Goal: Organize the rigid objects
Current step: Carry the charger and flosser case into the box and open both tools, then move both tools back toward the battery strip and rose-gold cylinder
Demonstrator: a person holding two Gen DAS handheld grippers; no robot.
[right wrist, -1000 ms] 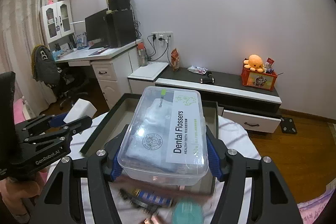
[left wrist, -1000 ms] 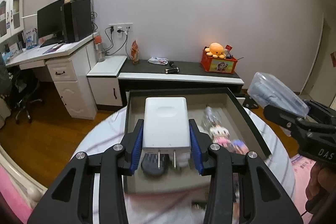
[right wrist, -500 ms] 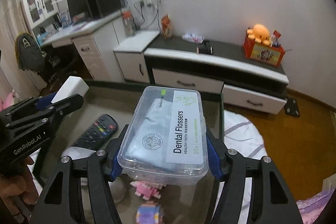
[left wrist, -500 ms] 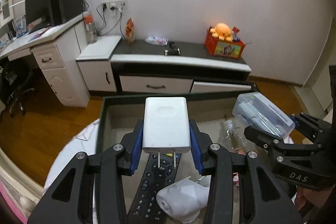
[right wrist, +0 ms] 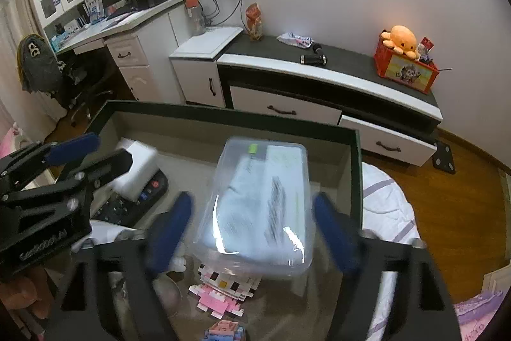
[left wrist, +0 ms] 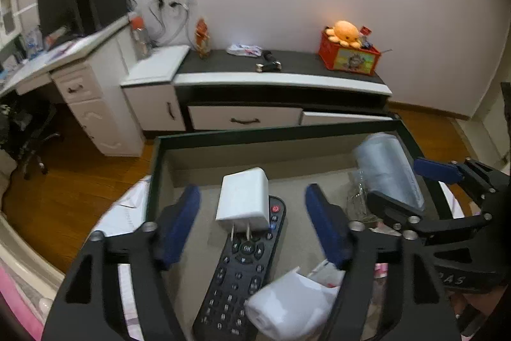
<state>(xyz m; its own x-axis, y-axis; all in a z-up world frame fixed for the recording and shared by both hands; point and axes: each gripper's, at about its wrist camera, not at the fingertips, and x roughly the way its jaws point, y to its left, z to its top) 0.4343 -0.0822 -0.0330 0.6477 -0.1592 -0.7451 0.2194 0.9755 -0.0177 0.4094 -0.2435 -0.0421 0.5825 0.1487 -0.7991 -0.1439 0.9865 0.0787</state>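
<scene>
Hovering over the dark-rimmed tray [left wrist: 153, 181], both grippers have their blue-padded jaws spread wide with nothing clamped between them. Midway between the left gripper's [left wrist: 252, 213] jaws, clear of both pads, the white plug-in charger [left wrist: 244, 197] sits propped on the top end of the black remote control [left wrist: 242, 270], its two metal prongs pointing back toward the camera. It looks like a stiff, light, smooth-shelled block; its flat side faces offer the surest hold, and the prongs are best left untouched. Tilted as it is, it may slide off the remote if nudged.

Between the right gripper's [right wrist: 252, 219] jaws, the clear plastic dental-flosser box [right wrist: 258, 206] appears blurred; whether it is already at rest cannot be told. It lies above a pink-and-white brick figure [right wrist: 223, 290] on the tray floor. The box seems rigid but thin-walled and slick, likely light, so a moderate squeeze across its long sides would suit it better than a hard pinch. A white crumpled wrapper [left wrist: 290, 306] lies just inside the left gripper's right-hand jaw.
</scene>
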